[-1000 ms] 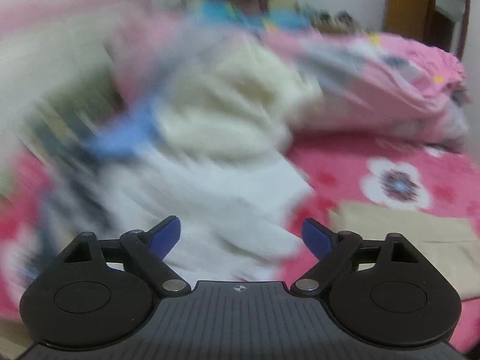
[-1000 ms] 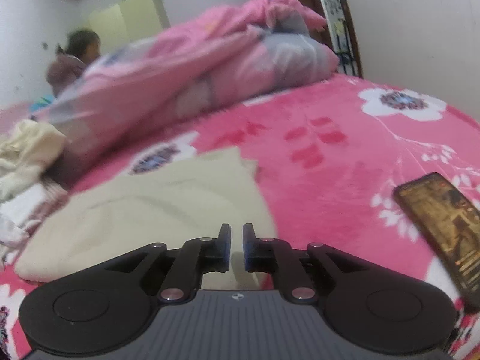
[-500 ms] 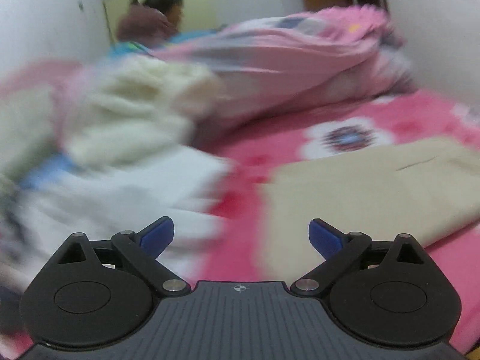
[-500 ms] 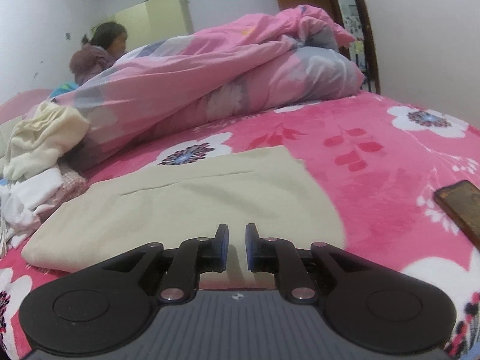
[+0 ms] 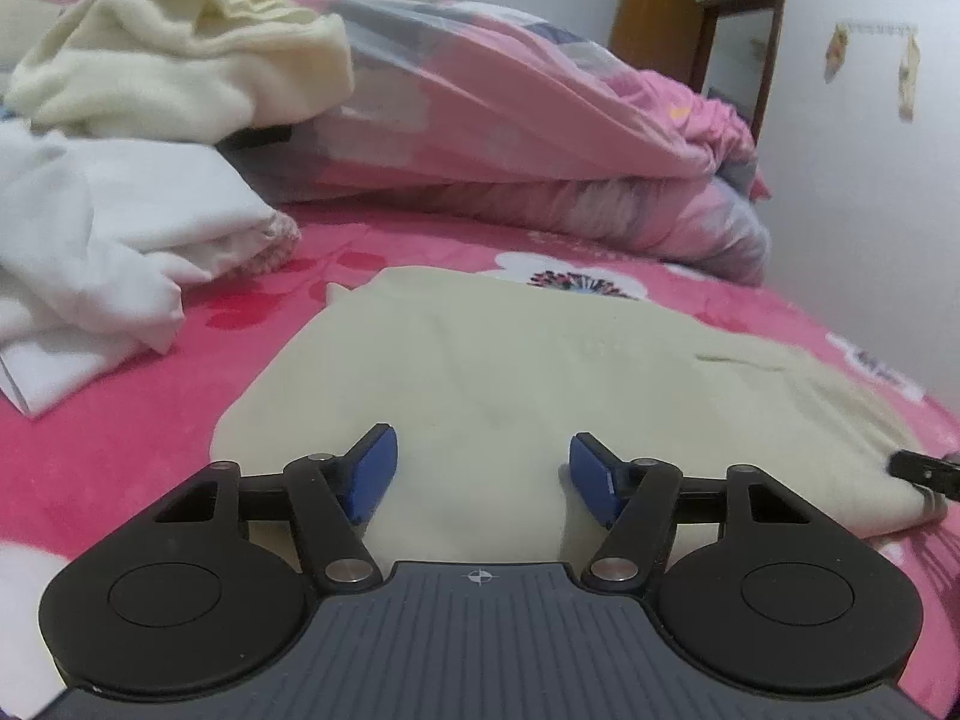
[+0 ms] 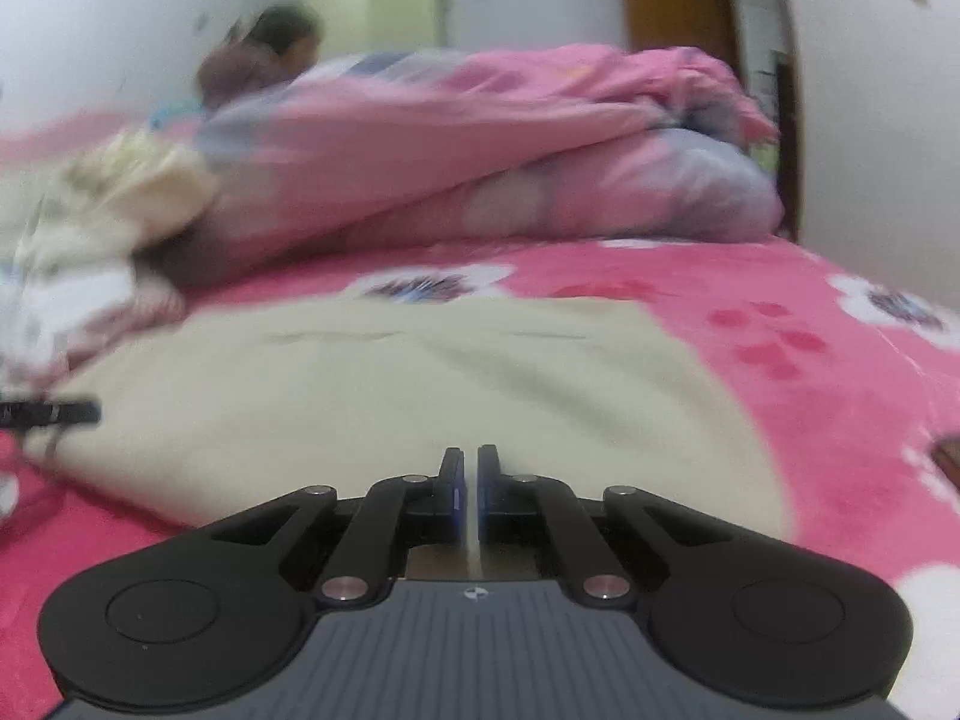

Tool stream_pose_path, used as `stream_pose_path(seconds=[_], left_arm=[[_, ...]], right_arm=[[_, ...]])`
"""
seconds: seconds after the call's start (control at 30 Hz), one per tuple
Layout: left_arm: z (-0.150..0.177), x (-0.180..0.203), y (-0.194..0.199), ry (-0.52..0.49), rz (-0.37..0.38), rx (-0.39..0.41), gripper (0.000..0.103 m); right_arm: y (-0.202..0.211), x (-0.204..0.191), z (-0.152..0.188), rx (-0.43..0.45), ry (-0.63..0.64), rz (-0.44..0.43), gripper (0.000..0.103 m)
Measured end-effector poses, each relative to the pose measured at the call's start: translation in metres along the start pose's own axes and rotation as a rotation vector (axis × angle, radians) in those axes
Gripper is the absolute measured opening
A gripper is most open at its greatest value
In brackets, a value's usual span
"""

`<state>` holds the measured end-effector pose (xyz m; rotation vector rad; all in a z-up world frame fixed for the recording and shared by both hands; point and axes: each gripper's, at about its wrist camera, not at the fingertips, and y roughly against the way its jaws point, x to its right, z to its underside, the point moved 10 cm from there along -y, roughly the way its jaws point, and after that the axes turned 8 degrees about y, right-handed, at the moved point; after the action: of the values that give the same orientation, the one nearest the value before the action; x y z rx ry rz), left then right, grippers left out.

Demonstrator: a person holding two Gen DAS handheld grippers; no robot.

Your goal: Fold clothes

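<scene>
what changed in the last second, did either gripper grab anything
The left gripper swung right, off the heap of white clothes, and now sits low over the beige garment, open and holding nothing. The right gripper stayed nearly shut at the garment's near edge; a grip cannot be confirmed. The garment stayed flat.

We note the flat garment (image 5: 540,360) lying on the bedspread (image 5: 150,420), directly ahead of both grippers. The left gripper (image 5: 483,468) sits at its near edge, jaws spread; the right gripper (image 6: 471,480) at the same edge further right, jaws nearly together. A clothes pile (image 5: 120,180) lies to the garment's left. A bunched quilt (image 5: 510,138) lies behind, a door (image 5: 654,36) beyond.
</scene>
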<state>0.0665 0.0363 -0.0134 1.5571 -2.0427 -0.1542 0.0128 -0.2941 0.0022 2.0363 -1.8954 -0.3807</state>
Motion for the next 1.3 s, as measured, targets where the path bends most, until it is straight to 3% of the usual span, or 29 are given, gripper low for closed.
stream_pose_path(seconds=[0.1, 0.4, 0.5, 0.6, 0.63, 0.7, 0.73, 0.87, 0.93, 0.97, 1.07, 1.17, 1.23, 1.3], left_arm=[[0.003, 0.003, -0.003, -0.012, 0.010, -0.004, 0.072], [0.013, 0.009, -0.004, -0.052, -0.005, -0.009, 0.076], [0.013, 0.009, -0.004, -0.059, -0.011, -0.010, 0.076], [0.013, 0.009, -0.004, -0.062, -0.013, -0.012, 0.076], [0.013, 0.009, -0.003, -0.064, -0.014, -0.012, 0.076], [0.013, 0.010, -0.004, -0.069, -0.016, -0.013, 0.077], [0.013, 0.010, -0.004, -0.073, -0.018, -0.012, 0.077], [0.014, 0.010, -0.003, -0.079, -0.021, -0.010, 0.077], [0.014, 0.010, -0.004, -0.081, -0.021, -0.012, 0.077], [0.014, 0.011, -0.004, -0.083, -0.023, -0.013, 0.077], [0.014, 0.012, -0.004, -0.089, -0.026, -0.013, 0.077], [0.014, 0.012, -0.003, -0.089, -0.027, -0.013, 0.077], [0.014, 0.011, -0.004, -0.091, -0.028, -0.013, 0.077], [0.014, 0.011, -0.004, -0.092, -0.029, -0.012, 0.077]], right_arm=[[0.010, 0.046, 0.001, -0.018, -0.055, 0.127, 0.003], [-0.004, 0.058, -0.031, -0.002, -0.107, 0.145, 0.005], [-0.034, 0.056, -0.027, -0.061, -0.129, 0.103, 0.005], [-0.060, 0.098, 0.002, -0.159, -0.299, 0.185, 0.000], [-0.059, 0.107, 0.001, -0.149, -0.381, 0.167, 0.000], [-0.048, 0.110, -0.013, -0.124, -0.365, 0.217, 0.004], [-0.042, 0.106, -0.023, -0.100, -0.319, 0.247, 0.005], [-0.046, 0.067, -0.063, -0.023, -0.227, 0.113, 0.005], [-0.071, 0.061, -0.052, -0.073, -0.212, 0.102, 0.006], [-0.084, 0.058, -0.046, -0.099, -0.206, 0.098, 0.011], [-0.122, 0.051, -0.029, -0.179, -0.186, 0.087, 0.009], [-0.114, 0.045, -0.046, -0.210, -0.165, 0.162, 0.013], [-0.100, 0.022, -0.064, -0.163, -0.094, 0.143, 0.013], [-0.085, -0.006, -0.082, -0.089, -0.038, 0.068, 0.013]])
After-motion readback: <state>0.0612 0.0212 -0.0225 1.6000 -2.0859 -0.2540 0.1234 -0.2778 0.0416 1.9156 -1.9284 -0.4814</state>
